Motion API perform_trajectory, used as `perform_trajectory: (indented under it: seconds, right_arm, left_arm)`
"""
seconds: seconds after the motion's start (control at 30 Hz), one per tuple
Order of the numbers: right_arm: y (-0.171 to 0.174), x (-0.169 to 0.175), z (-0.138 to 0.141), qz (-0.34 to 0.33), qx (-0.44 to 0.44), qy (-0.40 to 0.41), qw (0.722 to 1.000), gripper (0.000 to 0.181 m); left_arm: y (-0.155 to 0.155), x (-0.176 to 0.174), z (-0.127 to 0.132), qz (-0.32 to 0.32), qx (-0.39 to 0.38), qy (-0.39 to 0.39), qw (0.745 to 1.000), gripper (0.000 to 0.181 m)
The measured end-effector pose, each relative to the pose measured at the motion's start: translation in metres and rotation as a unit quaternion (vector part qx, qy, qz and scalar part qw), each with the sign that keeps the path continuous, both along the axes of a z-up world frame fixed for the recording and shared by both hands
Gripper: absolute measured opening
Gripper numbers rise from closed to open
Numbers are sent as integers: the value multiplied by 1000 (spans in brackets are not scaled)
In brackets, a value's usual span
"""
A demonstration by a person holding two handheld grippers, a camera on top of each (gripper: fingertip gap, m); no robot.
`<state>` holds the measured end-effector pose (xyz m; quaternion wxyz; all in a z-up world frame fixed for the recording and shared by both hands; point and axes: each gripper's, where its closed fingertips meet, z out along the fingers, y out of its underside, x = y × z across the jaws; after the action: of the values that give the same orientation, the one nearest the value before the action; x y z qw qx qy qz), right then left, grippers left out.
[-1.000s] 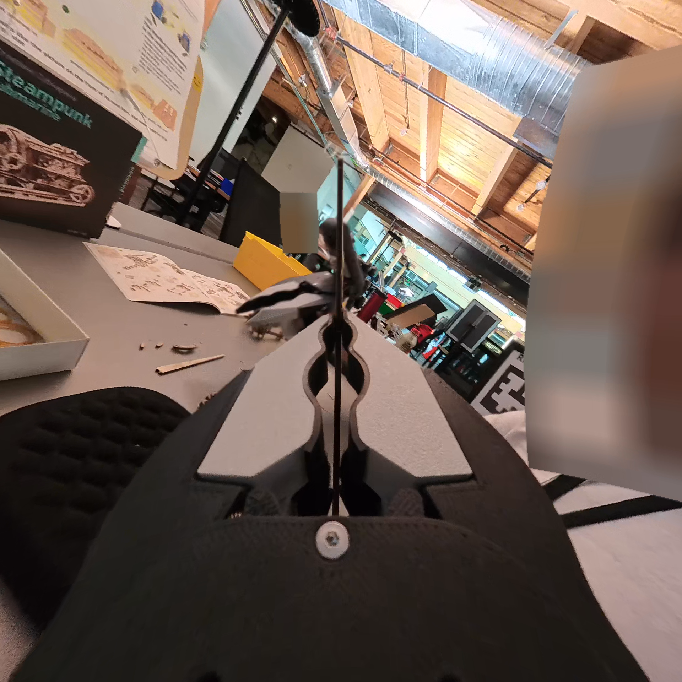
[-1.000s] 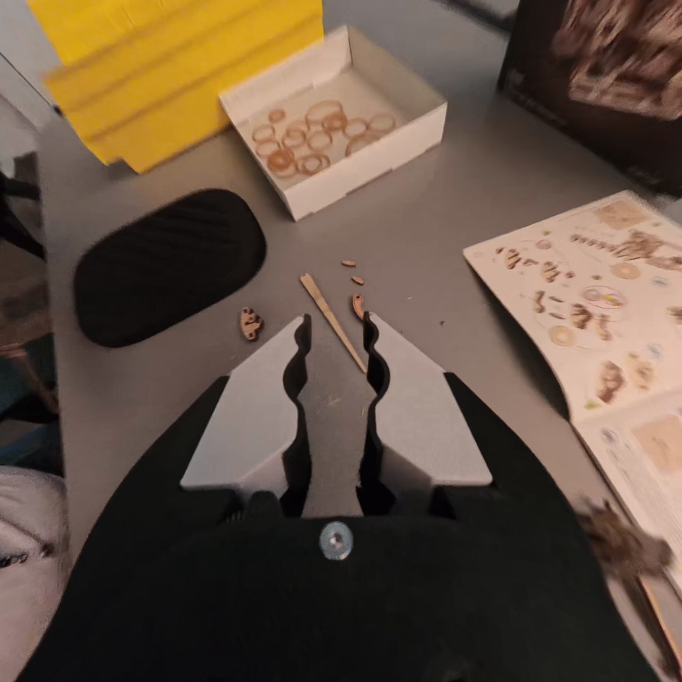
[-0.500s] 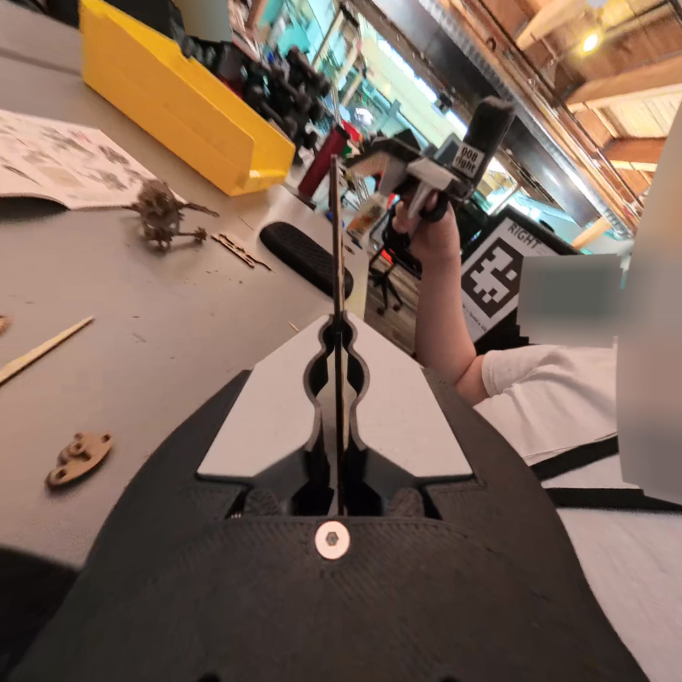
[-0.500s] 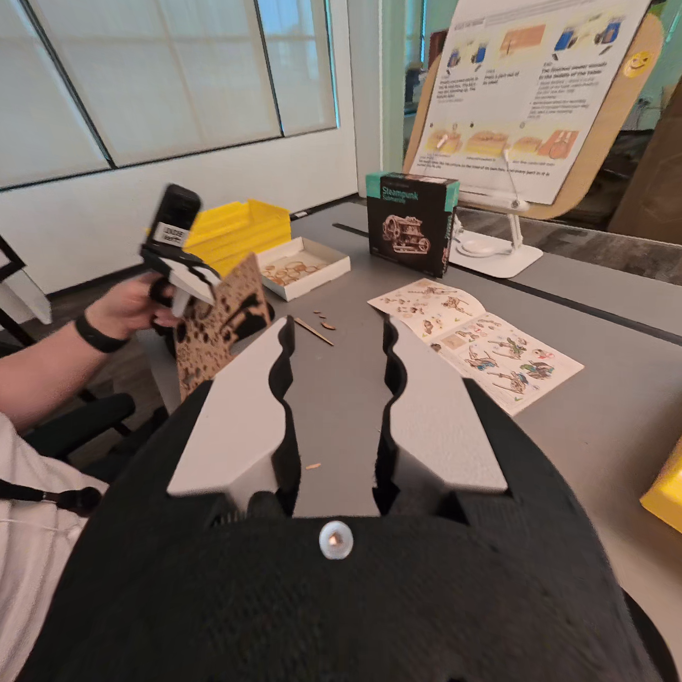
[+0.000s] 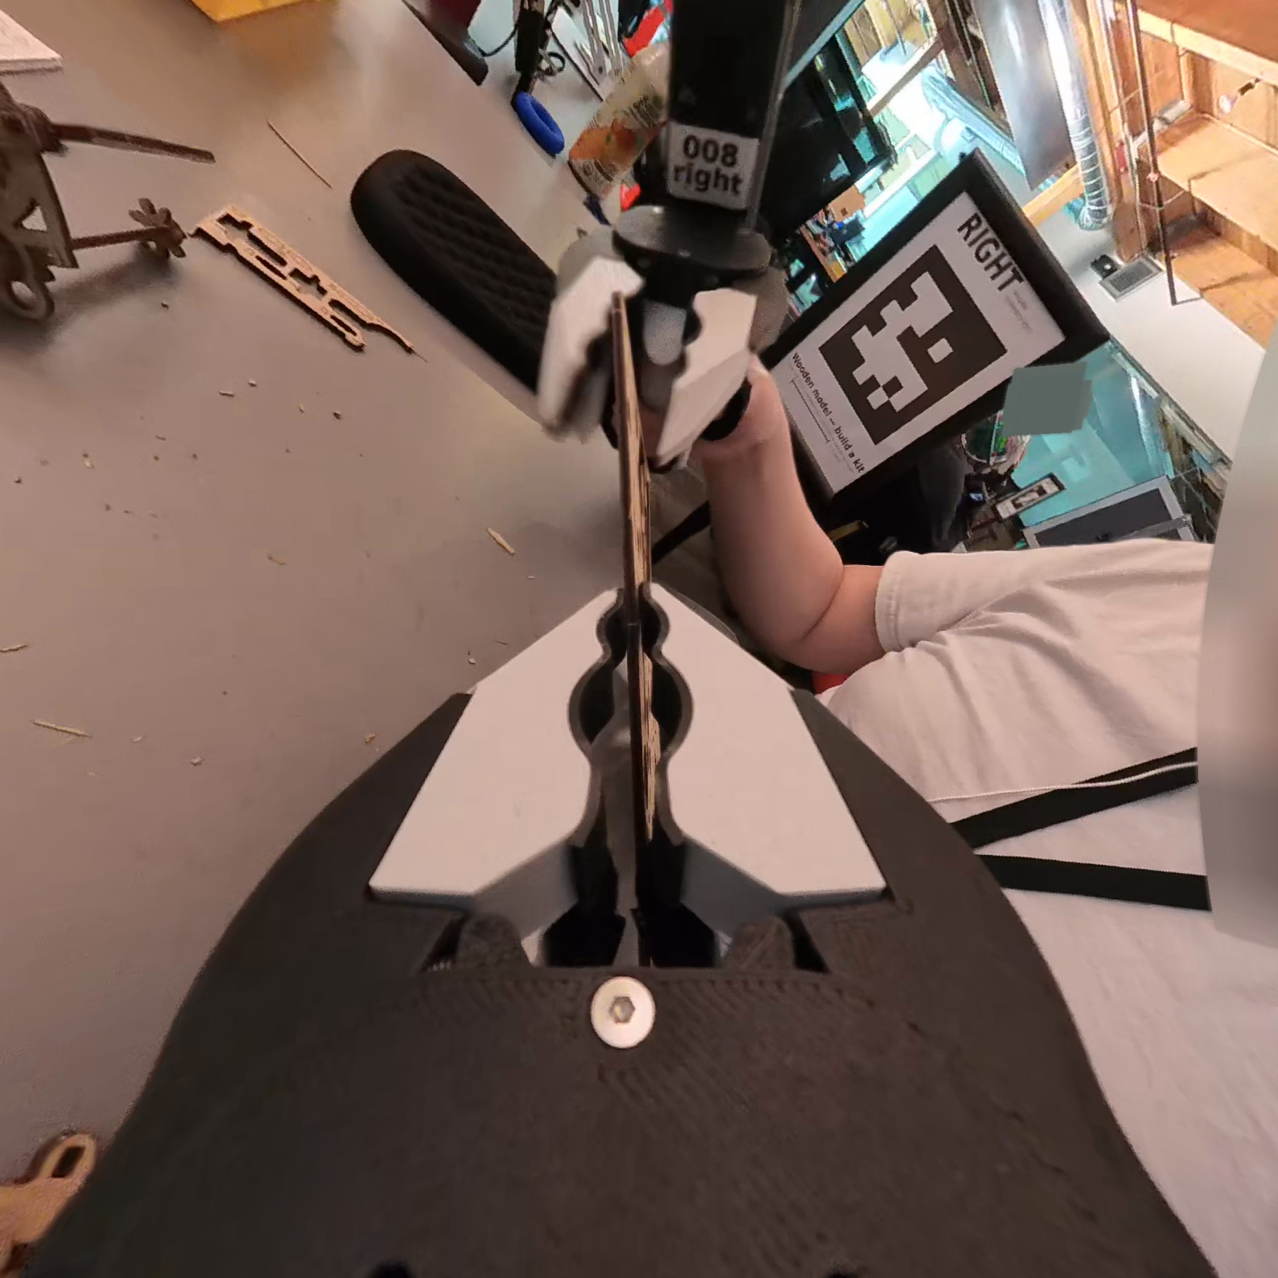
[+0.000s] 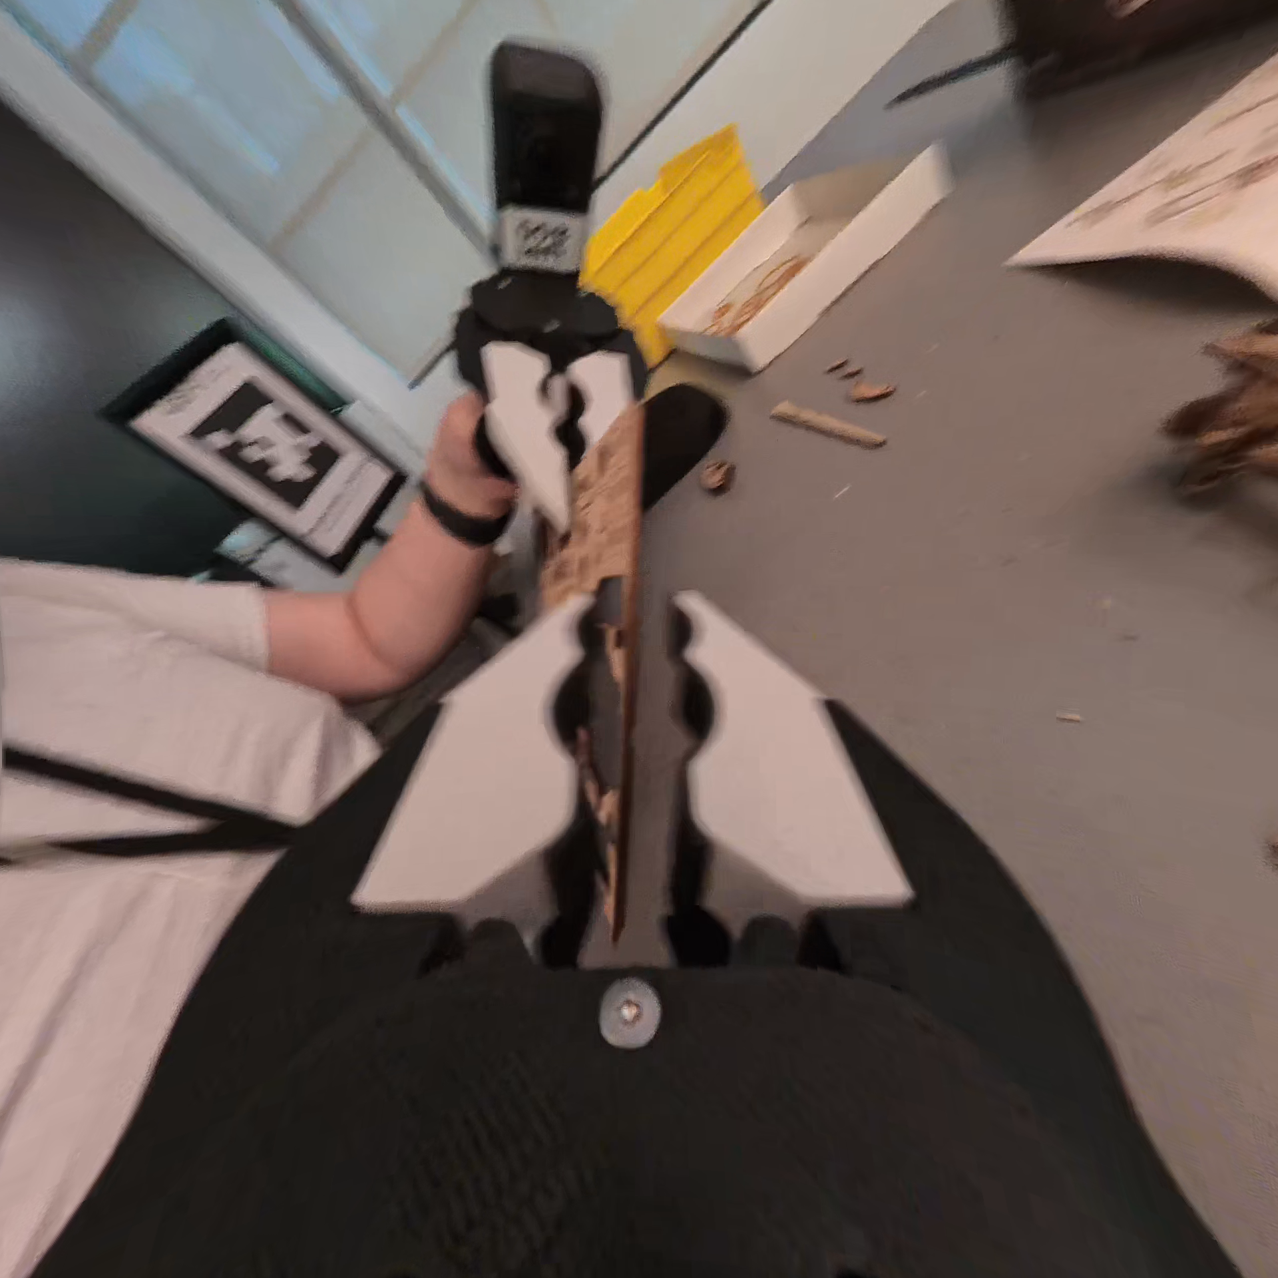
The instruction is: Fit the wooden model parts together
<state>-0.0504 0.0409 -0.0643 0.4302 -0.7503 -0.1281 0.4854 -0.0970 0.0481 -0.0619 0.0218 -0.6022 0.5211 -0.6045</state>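
Both views carry strong wide-angle bending: straight lines bow toward the borders, and the black gripper body swells across the lower half of each. The left wrist view is sharp and evenly lit, with bright daylight showing at the upper right, beyond the framed marker sign [image 5: 920, 325]. The grey table [image 5: 207, 519] shows only soft, short shadows. The right wrist view is smeared by motion (worst at the right edge), so the white box [image 6: 809, 270] and yellow bin [image 6: 664, 207] lose their edges. Pale window light fills its upper left.
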Motion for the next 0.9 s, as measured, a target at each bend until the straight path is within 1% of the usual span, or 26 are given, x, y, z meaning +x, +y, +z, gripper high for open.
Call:
perform_trajectory:
  seconds: [0.03, 0.1, 0.13, 0.17, 0.2, 0.3, 0.37, 0.43, 0.5, 0.57, 0.63, 0.7, 0.73, 0.77, 0.8, 0.83, 0.87, 0.9]
  right_arm:
    - [-6, -6, 1, 29, -10, 23, 999, 2]
    - [-5, -7, 2, 27, -26, 69, 997, 0]
    - [-3, -6, 0, 17, -32, 85, 996, 0]
    - [-1, -4, -5, 2, -39, 96, 995, 0]
    - [1, -2, -8, -14, -43, 108, 993, 0]
    - [4, 5, -8, -56, -38, 162, 984, 0]
    - [5, 9, -10, -83, -30, 169, 982, 0]
    - [9, 12, -13, -111, -27, 172, 978, 0]
    - [11, 12, -10, -124, -17, 188, 974, 0]
    - [15, 14, -9, -143, -6, 182, 973, 0]
    - [16, 15, -8, -148, 2, 175, 973, 0]
    - [17, 18, -6, -155, 8, 181, 971, 0]
    - [17, 19, -6, -159, 11, 186, 970, 0]
    - [17, 20, -6, -160, 11, 189, 969, 0]
    - [16, 20, -6, -156, 10, 194, 968, 0]
    - [14, 19, -3, -147, 13, 205, 968, 0]
    - [11, 16, -2, -133, 13, 210, 969, 0]
    - [8, 13, -4, -125, 7, 197, 972, 0]
  left_arm:
    - [0, 0, 0, -7, -2, 3, 1000, 0]
    - [3, -1, 2, -7, -9, -5, 1000, 0]
    - [9, -1, 5, 10, -11, -17, 1000, 10]
    - [18, -2, 8, 33, -15, -27, 999, 30]
    - [27, -6, 11, 56, -22, -35, 998, 40]
    - [50, -25, 7, 122, -39, -45, 991, 50]
    - [53, -35, 5, 147, -68, -54, 985, 49]
    - [48, -39, 0, 153, -89, -55, 983, 45]
    - [41, -37, -12, 152, -93, -34, 983, 35]
    - [30, -33, -24, 129, -105, 3, 986, 32]
    - [21, -31, -30, 118, -110, 20, 987, 31]
    - [19, -30, -33, 124, -117, 27, 985, 27]
    - [18, -30, -36, 125, -124, 30, 984, 23]
    - [16, -31, -37, 123, -133, 34, 983, 15]
    - [15, -31, -35, 120, -142, 28, 982, 4]
    - [15, -32, -29, 117, -154, 11, 981, 1]
    - [15, -33, -25, 112, -160, 3, 981, 0]
    - [14, -36, -25, 101, -153, 7, 983, 0]
